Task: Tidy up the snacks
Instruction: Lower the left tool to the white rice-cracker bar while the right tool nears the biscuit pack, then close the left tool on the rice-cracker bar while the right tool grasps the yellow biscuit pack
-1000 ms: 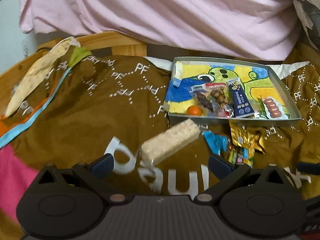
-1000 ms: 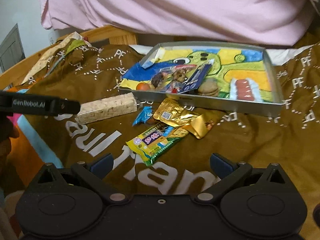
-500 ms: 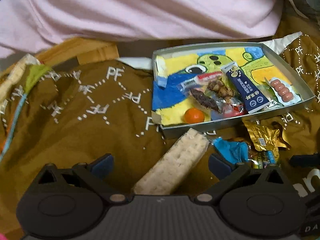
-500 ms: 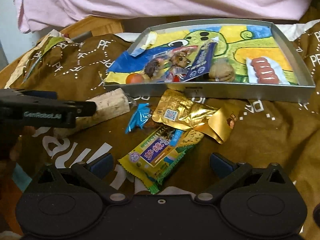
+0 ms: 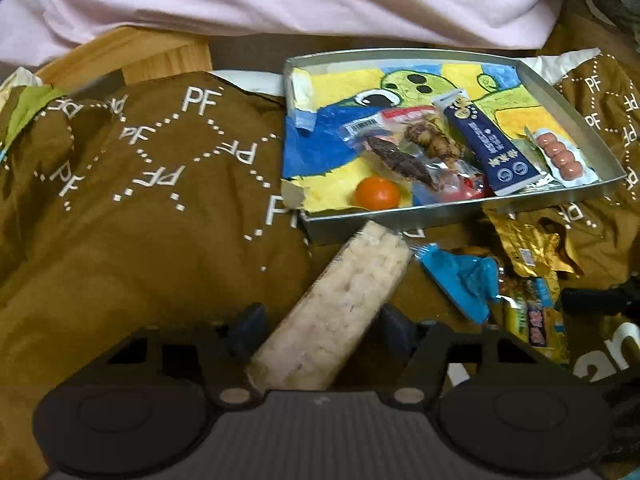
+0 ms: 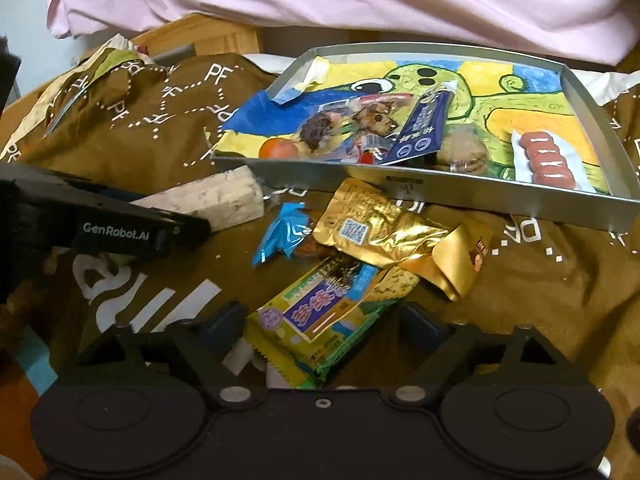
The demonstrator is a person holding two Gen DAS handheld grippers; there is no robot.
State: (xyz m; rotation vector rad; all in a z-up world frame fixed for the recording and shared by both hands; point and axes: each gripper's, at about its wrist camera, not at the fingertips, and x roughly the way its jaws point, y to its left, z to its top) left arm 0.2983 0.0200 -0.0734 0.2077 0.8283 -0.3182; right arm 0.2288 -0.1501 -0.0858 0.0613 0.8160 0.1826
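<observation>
Rice bar [image 5: 340, 304] points lengthwise toward tray [image 5: 400, 222].

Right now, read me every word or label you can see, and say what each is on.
"GenRobot.AI": side of the left gripper.
"PF", repeated: brown printed cloth.
Navy sachet, gold pouch, yellow-green wrapper: print too blurred to read.
</observation>
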